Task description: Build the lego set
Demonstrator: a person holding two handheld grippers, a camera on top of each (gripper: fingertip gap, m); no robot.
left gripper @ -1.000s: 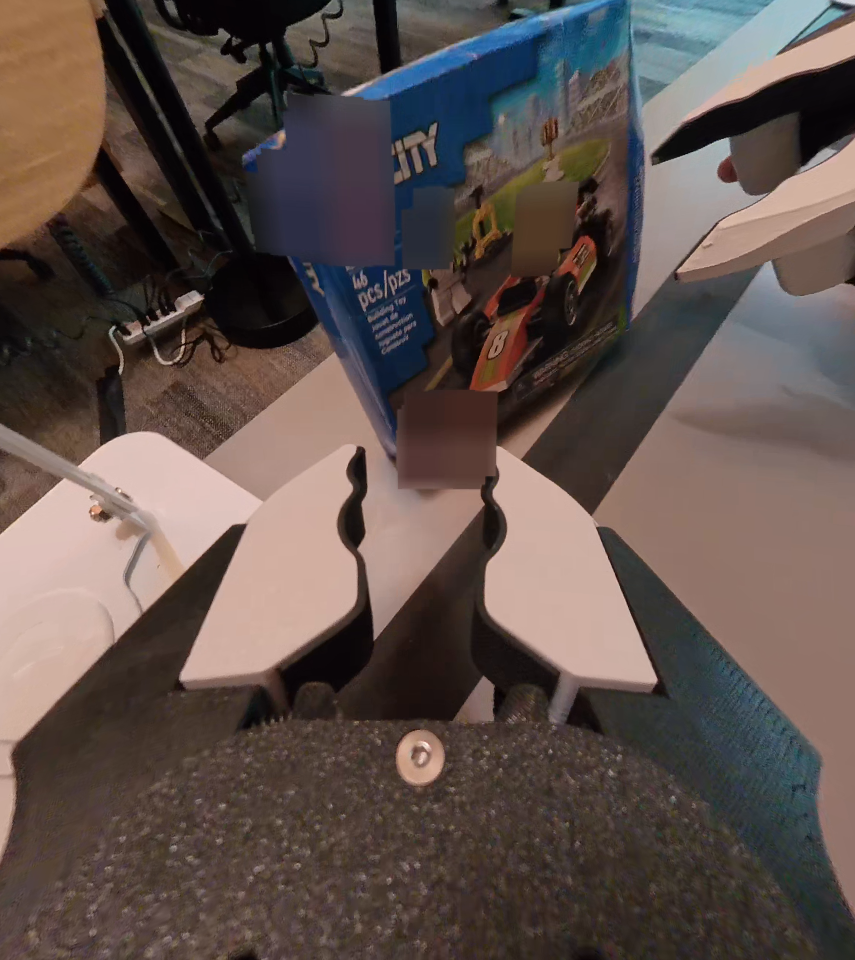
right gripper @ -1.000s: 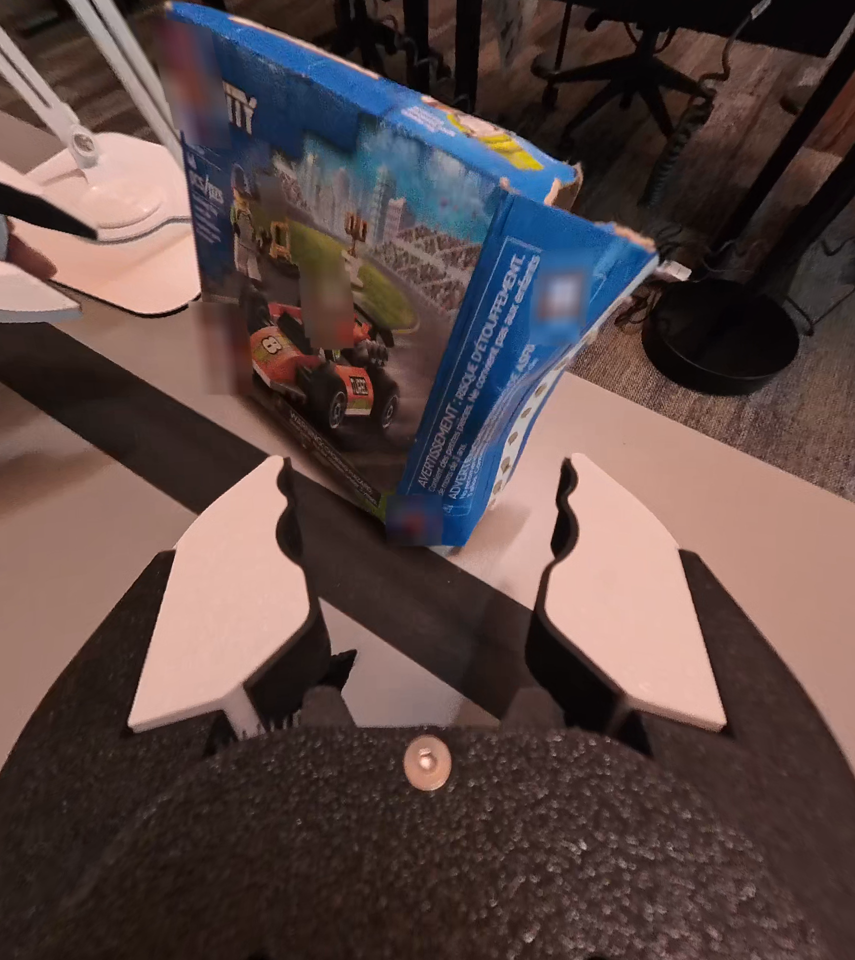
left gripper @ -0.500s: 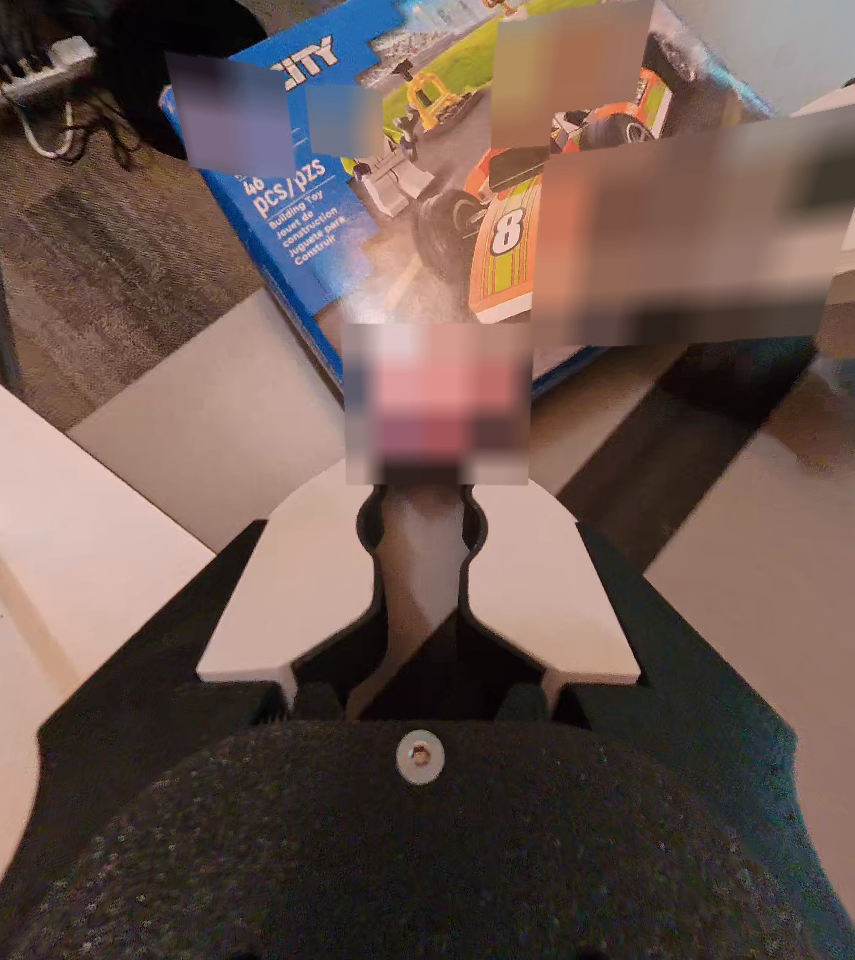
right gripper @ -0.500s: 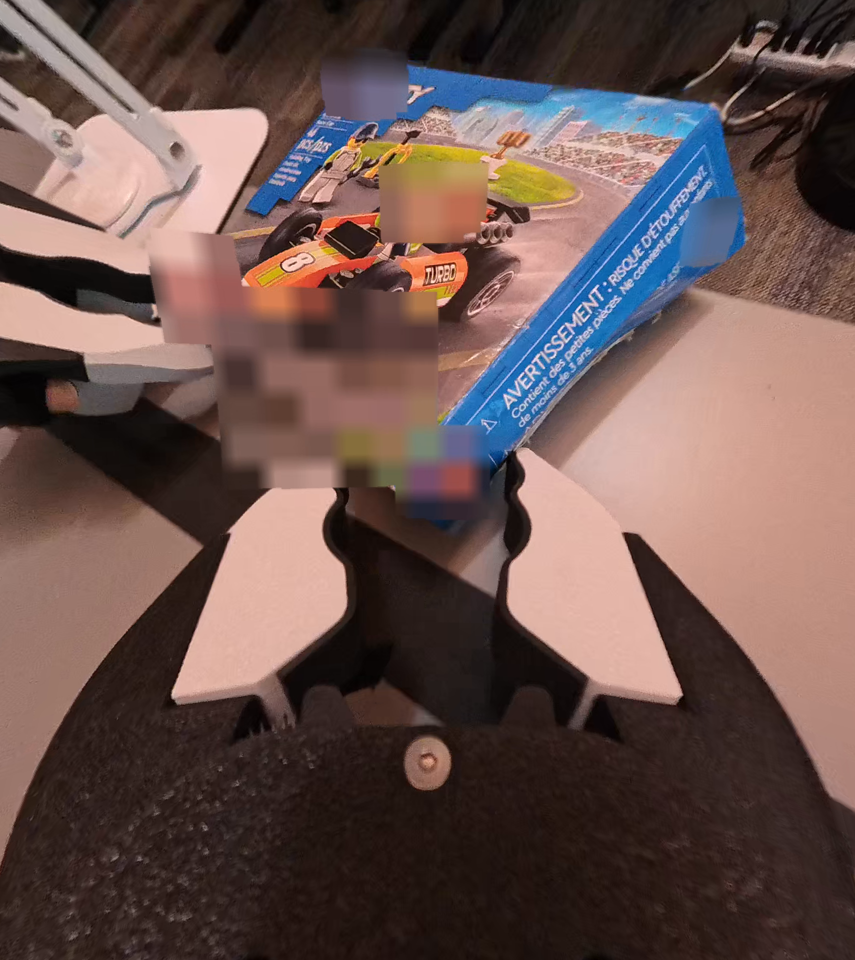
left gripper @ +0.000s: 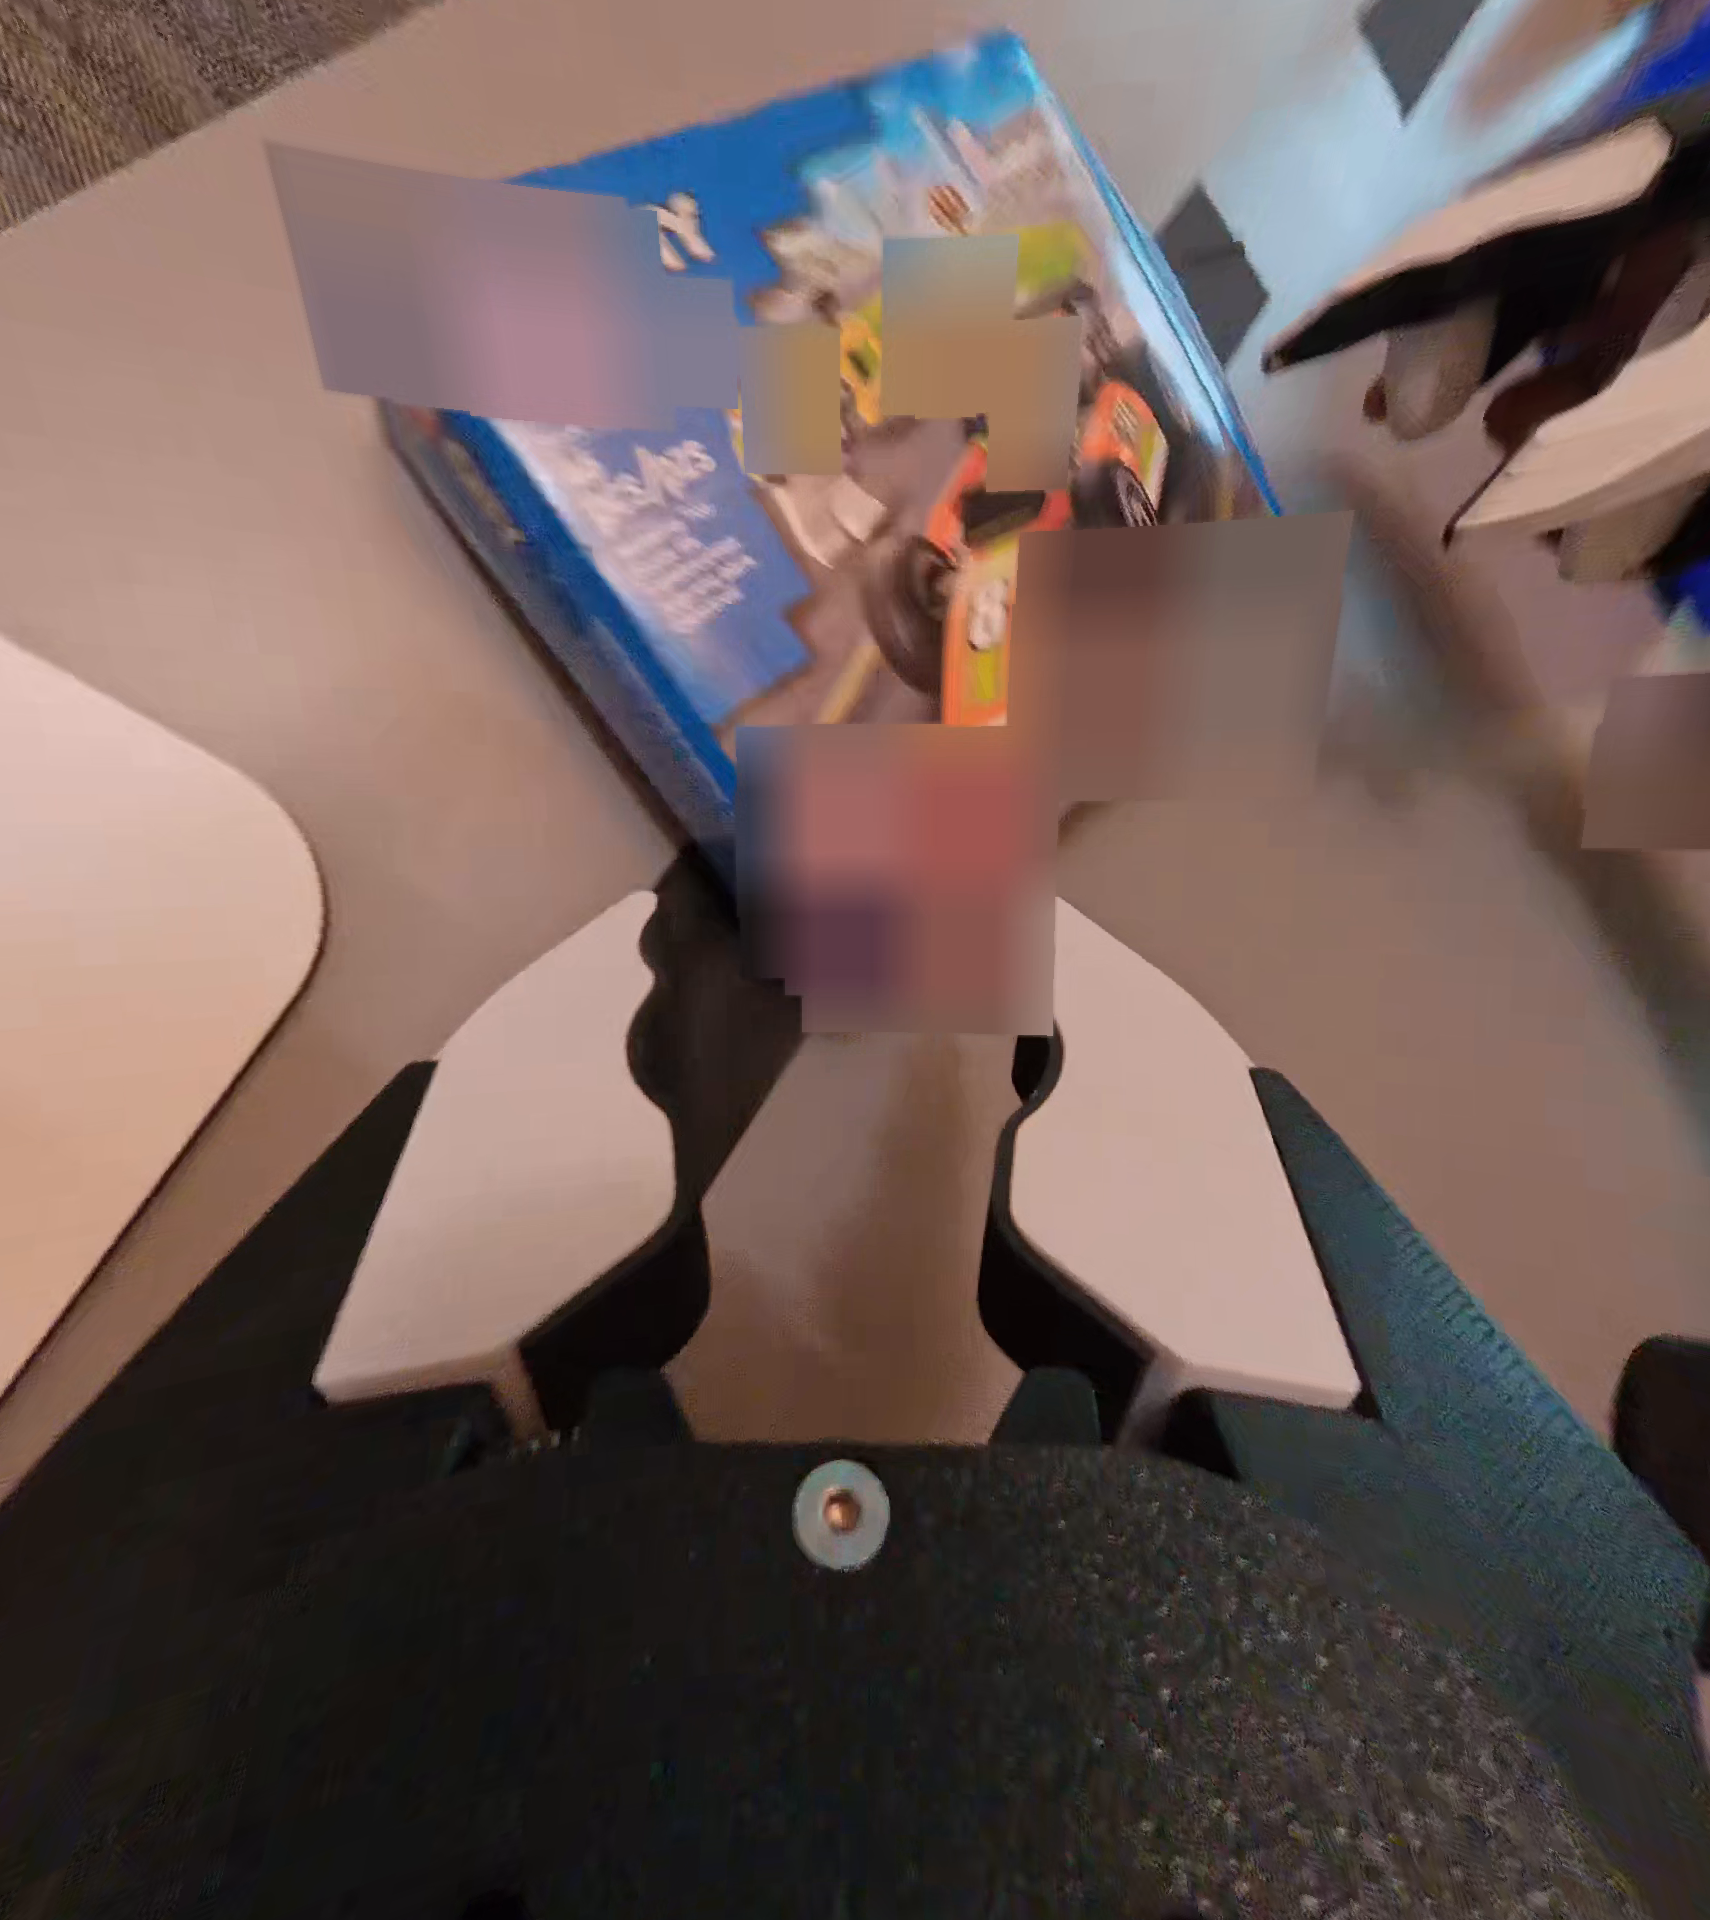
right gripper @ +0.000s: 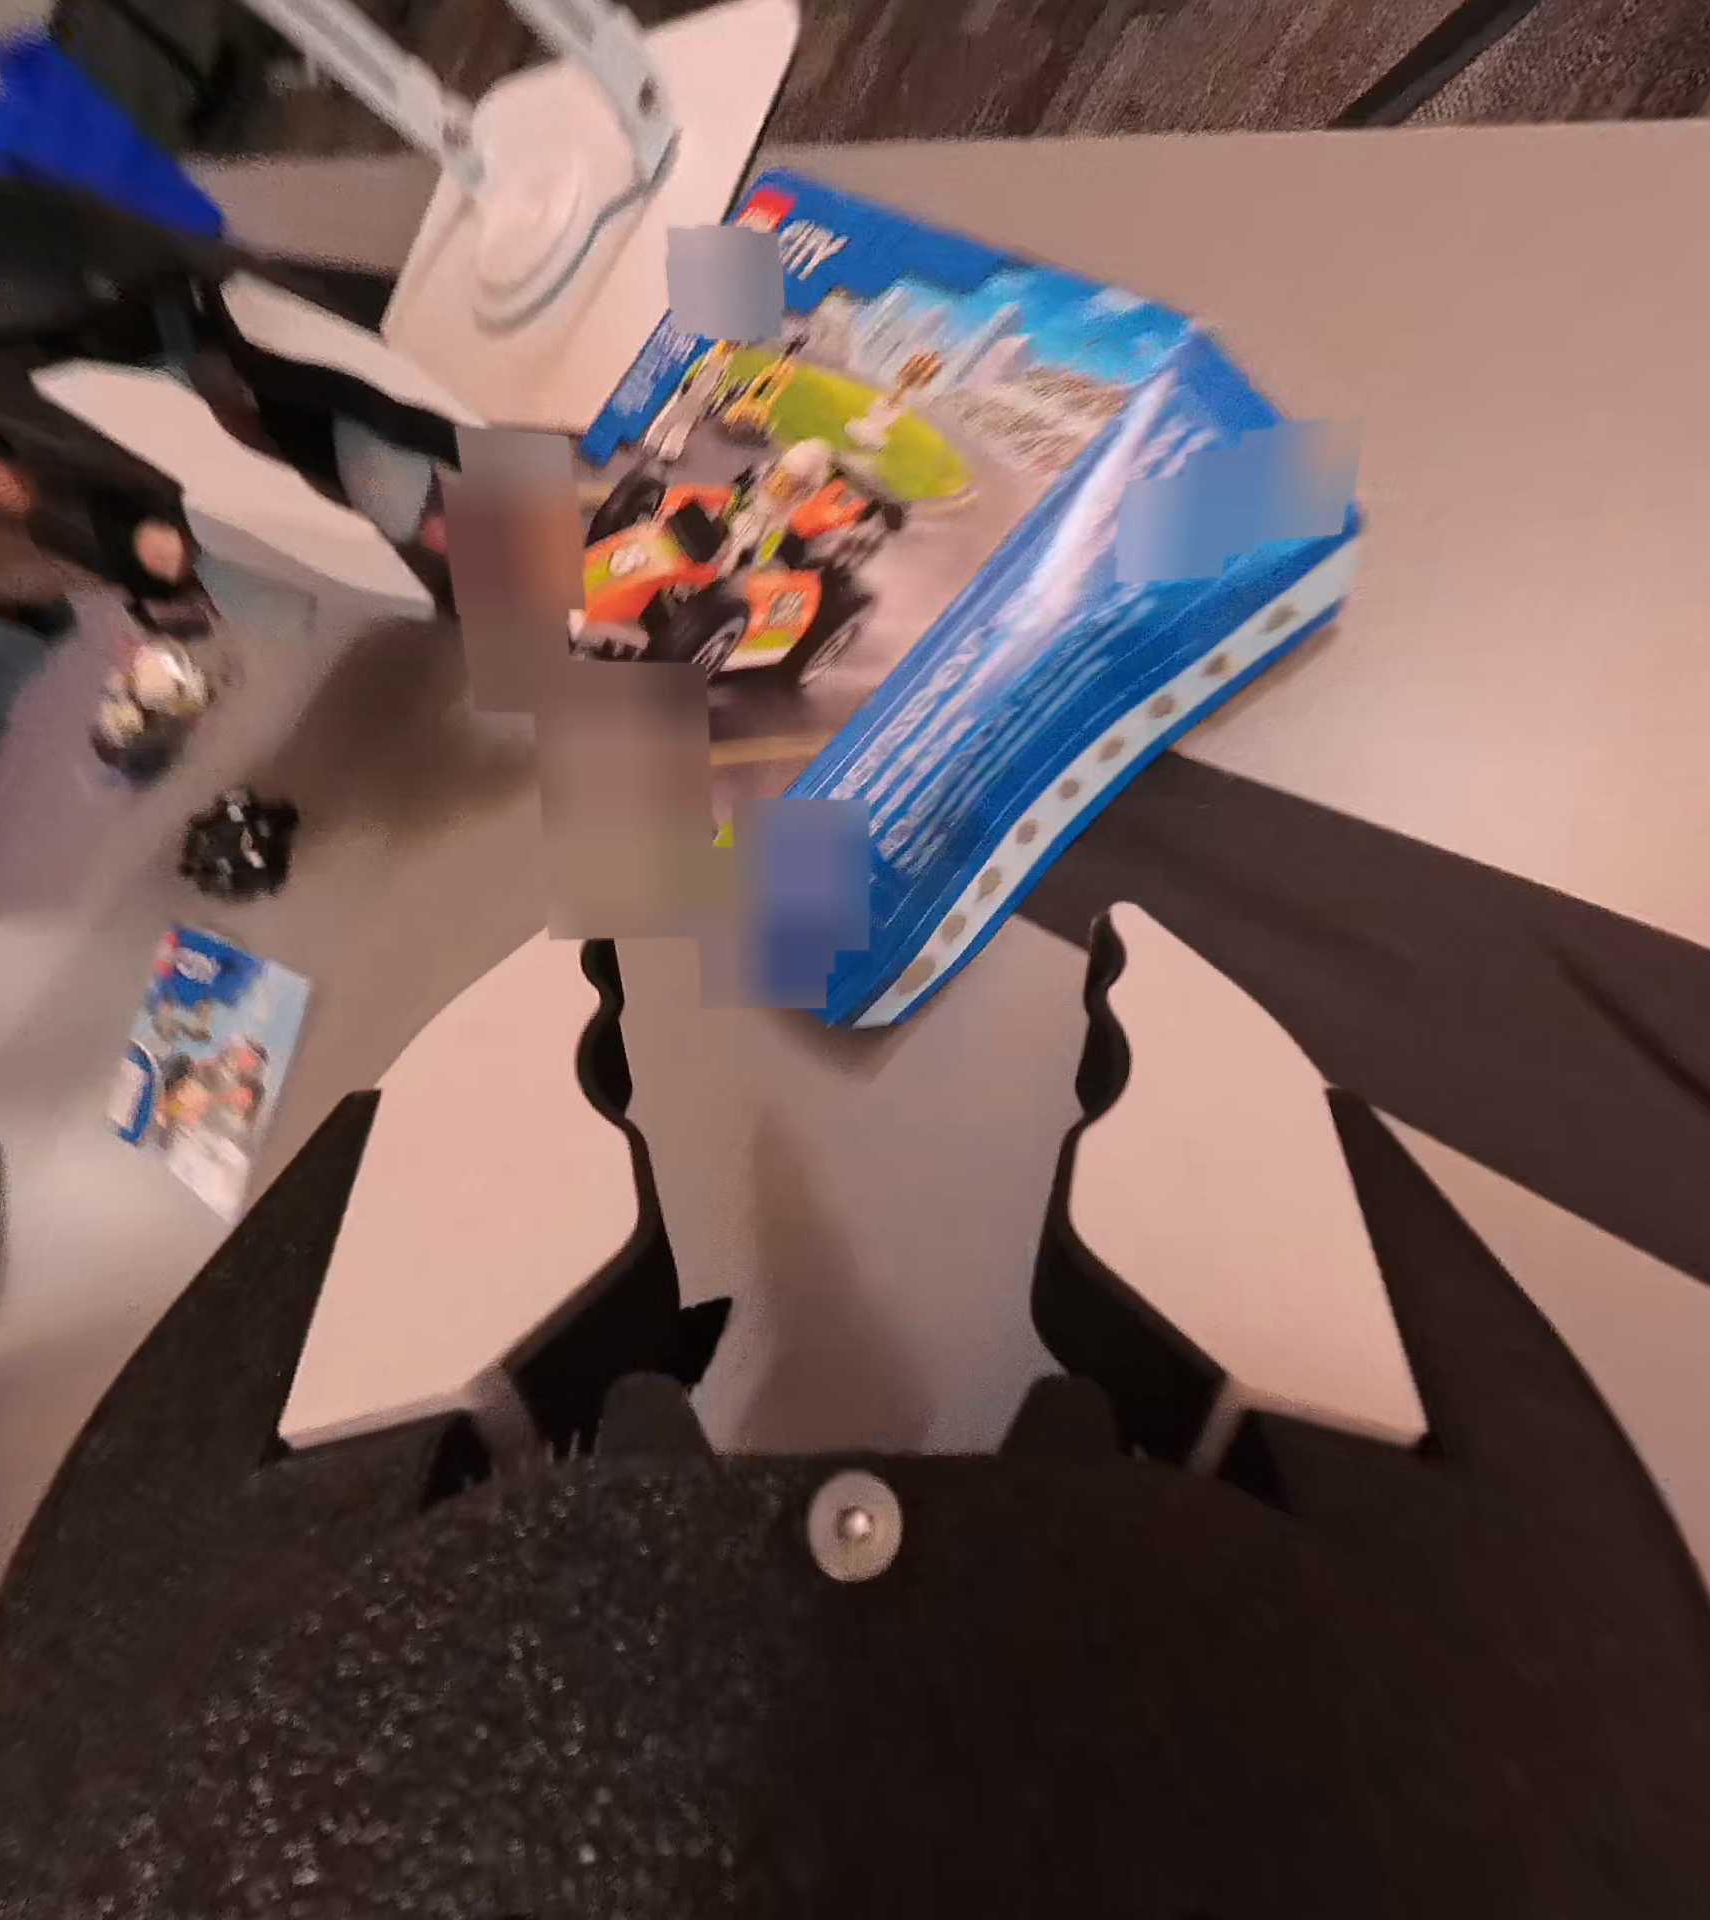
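The blue lego box [right gripper: 944,582] lies flat on the pale surface [right gripper: 1453,343], picture side up, its near corner partly over a dark strip [right gripper: 1453,997] that crosses the surface, with a white lamp base [right gripper: 560,239] just beyond its far corner. The right tool [right gripper: 846,997] hangs above the near corner with its jaws apart and nothing between them; the left tool [left gripper: 846,997] is likewise spread and empty over the box's opposite near corner, though a mosaic patch hides its very tips. In the right wrist view some contents lie to the left of the box: a small clear bag of light parts [right gripper: 150,696], a clump of dark parts [right gripper: 238,842] and a folded instruction booklet [right gripper: 207,1060]. Both views are smeared by motion, so fine detail is uncertain. The build itself looks barely begun, with the step in hand being to lay out the parts. To do that well, the box is best left where it sits or nudged aside, and the tools brought across to the bags and booklet. The thin booklet will need a low, shallow pinch at one edge; a bag should be gripped at its neck by one tool while the other tears it, kept close over the surface so small pieces do not scatter.
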